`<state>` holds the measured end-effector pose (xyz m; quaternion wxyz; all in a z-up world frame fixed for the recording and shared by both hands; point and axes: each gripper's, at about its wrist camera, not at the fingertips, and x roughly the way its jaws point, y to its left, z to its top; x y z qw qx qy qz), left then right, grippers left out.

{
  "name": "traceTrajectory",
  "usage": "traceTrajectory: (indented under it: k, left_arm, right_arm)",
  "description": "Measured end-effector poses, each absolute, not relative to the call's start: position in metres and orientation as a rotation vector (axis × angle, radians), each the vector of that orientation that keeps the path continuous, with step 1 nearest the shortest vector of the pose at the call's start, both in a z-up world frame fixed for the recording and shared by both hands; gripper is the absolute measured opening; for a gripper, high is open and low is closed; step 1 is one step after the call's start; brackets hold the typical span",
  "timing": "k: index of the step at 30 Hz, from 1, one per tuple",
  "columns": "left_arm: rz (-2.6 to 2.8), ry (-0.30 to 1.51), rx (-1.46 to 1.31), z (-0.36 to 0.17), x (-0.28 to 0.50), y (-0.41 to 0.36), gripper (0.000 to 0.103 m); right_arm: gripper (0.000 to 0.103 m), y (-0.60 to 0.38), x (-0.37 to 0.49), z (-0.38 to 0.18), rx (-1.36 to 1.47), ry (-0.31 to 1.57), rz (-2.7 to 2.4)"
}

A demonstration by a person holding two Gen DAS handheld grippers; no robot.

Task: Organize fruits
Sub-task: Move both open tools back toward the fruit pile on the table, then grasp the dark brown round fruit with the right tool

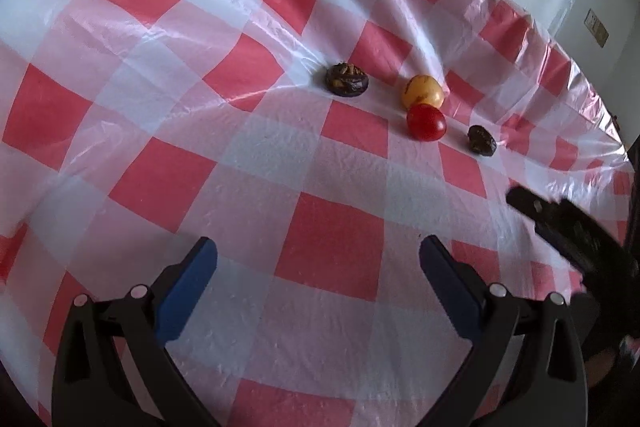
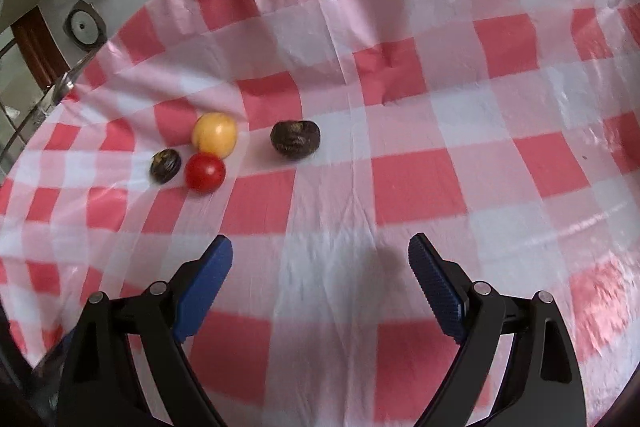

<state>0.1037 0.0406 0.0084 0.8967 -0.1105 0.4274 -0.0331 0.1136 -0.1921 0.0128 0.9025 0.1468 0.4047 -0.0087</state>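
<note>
- Four small fruits lie on a red-and-white checked plastic tablecloth point(image 1: 332, 247), whose wrinkled, glossy film could, by the look of it, let a nudged fruit roll toward the table edge, near in the left wrist view.
- The larger dark wrinkled fruit point(image 2: 295, 140) sits apart from the other three; a hard squeeze might split its shrivelled skin.
- The yellow fruit point(image 2: 214, 134) and the red cherry tomato point(image 2: 205, 172) touch, so a gripper closing on one would likely knock the other away.
- The smaller dark fruit point(image 2: 165, 165), just beside the tomato, may slip between the pads.
- The left gripper point(image 1: 318, 261) and the right gripper point(image 2: 320, 255) hover over bare cloth, jaws wide and empty, both well short of the fruits.
- No bowl or tray is visible, so the destination is unclear.
</note>
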Motion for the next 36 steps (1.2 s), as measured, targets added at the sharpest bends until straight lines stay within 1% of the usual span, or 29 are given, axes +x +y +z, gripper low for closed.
traceTrajectory:
  k: [4, 12, 21, 23, 26, 27, 28, 29, 32, 36]
  left_arm:
    - [-0.05, 0.909, -0.168, 0.007, 0.107, 0.033, 0.102]
    - [-0.028, 0.949, -0.019, 0.001, 0.11, 0.018, 0.102]
    - [-0.021, 0.958, 0.016, 0.0, 0.11, 0.016, 0.102]
    - [-0.021, 0.958, 0.016, 0.001, 0.11, 0.015, 0.102]
    - [-0.021, 0.958, 0.016, 0.001, 0.11, 0.015, 0.102]
    - [-0.021, 0.958, 0.017, 0.002, 0.11, 0.016, 0.102]
    - [-0.021, 0.958, 0.017, 0.002, 0.11, 0.015, 0.102]
    - [-0.021, 0.958, 0.017, 0.002, 0.11, 0.015, 0.102]
    - [-0.02, 0.959, 0.017, 0.003, 0.111, 0.015, 0.102]
    - [-0.02, 0.959, 0.017, 0.003, 0.111, 0.015, 0.102]
  right_arm:
    - [0.087, -0.188, 0.132, 0.01, 0.289, 0.859, -0.011]
    - [0.087, -0.202, 0.149, 0.01, 0.349, 0.837, 0.042]
    - [0.086, -0.189, 0.182, 0.012, 0.222, 0.869, 0.023]
    - [0.079, -0.183, 0.196, 0.011, 0.172, 0.886, 0.011]
    - [0.074, -0.177, 0.209, 0.01, 0.134, 0.895, 0.015]
    - [0.067, -0.174, 0.212, 0.01, 0.111, 0.898, 0.013]
    - [0.05, -0.172, 0.212, 0.011, 0.098, 0.894, 0.018]
    - [0.037, -0.171, 0.21, 0.011, 0.089, 0.892, 0.025]
    - [0.037, -0.173, 0.186, 0.013, 0.1, 0.881, 0.039]
    - [0.037, -0.198, 0.128, 0.016, 0.254, 0.829, 0.059]
